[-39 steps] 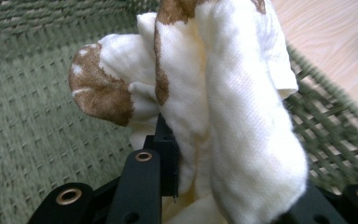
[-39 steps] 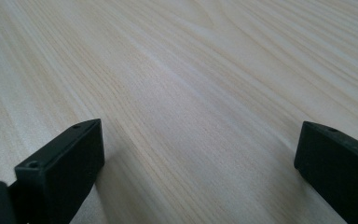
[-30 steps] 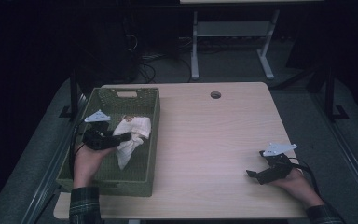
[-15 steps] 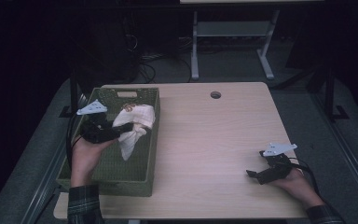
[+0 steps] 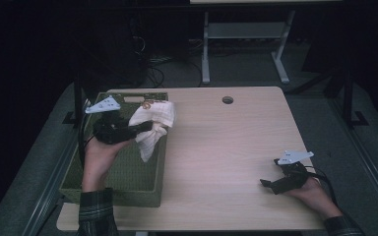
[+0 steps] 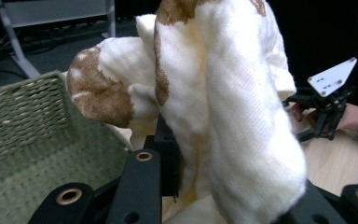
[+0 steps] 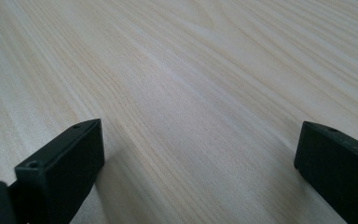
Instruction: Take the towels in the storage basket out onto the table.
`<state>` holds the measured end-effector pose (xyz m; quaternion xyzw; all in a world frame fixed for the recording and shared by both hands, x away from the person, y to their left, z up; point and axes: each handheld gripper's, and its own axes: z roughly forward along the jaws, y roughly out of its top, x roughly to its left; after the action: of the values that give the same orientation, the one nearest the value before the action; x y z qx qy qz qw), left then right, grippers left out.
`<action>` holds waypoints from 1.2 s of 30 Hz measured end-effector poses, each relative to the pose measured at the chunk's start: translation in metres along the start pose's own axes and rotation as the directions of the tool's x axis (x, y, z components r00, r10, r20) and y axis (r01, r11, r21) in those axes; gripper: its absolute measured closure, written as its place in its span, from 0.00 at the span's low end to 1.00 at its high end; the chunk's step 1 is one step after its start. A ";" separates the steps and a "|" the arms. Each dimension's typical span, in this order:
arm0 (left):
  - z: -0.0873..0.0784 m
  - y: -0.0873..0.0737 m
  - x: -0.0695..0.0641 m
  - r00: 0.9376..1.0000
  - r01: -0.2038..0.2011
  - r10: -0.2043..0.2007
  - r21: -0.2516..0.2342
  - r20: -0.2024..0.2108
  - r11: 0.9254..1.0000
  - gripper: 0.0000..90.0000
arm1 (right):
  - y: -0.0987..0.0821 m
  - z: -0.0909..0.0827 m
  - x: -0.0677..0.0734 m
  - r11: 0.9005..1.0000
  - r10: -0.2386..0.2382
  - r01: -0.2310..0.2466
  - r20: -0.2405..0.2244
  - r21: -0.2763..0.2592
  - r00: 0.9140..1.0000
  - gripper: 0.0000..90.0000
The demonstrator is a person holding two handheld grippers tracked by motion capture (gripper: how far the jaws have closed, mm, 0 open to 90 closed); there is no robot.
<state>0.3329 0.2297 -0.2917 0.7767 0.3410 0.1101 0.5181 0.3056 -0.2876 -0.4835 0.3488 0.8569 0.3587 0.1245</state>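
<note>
A green woven basket [image 5: 128, 179] stands on the left part of the tabletop [image 5: 226, 147]. Its visible floor is bare woven mesh, and nothing else can be made out inside it. A small brownish item near its far rim is too small to tell.

The left gripper [image 5: 145, 127] is clamped on a cream cloth with brown patches [image 5: 152, 125]. The cloth is held above the basket's far right part, its lower end hanging down toward the right wall. In the left gripper view the cloth [image 6: 223, 107] bunches between the black jaws and rises above them, with the basket wall [image 6: 28, 107] behind and to the left.

The right gripper [image 5: 266, 183] rests on the tabletop near the front right corner, well apart from the basket. In the right gripper view its jaws stand spread, with bare wood [image 7: 191, 93] between them.

Against the earlier frames, the left gripper and cloth are higher and nearer the basket's far right corner. The cloth, which previously lay lower in the basket, is now lifted. The right gripper is in the same place.
</note>
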 end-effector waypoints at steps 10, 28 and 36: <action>0.021 0.011 -0.015 0.998 -0.018 0.018 -0.002 0.062 1.000 0.79 | 0.000 0.000 0.000 1.000 0.001 -0.001 0.000 0.000 1.000 0.01; 0.080 0.024 -0.046 0.982 -0.082 0.072 0.049 0.175 0.995 0.79 | 0.000 0.000 0.000 1.000 0.001 -0.001 0.000 0.000 1.000 0.01; 0.110 0.024 -0.062 0.972 -0.108 0.089 0.076 0.216 0.991 0.79 | 0.000 0.000 0.000 1.000 0.001 -0.001 0.000 0.000 1.000 0.01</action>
<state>0.3543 0.1038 -0.3073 0.8219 0.2492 0.0372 0.5108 0.3056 -0.2876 -0.4835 0.3491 0.8568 0.3587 0.1242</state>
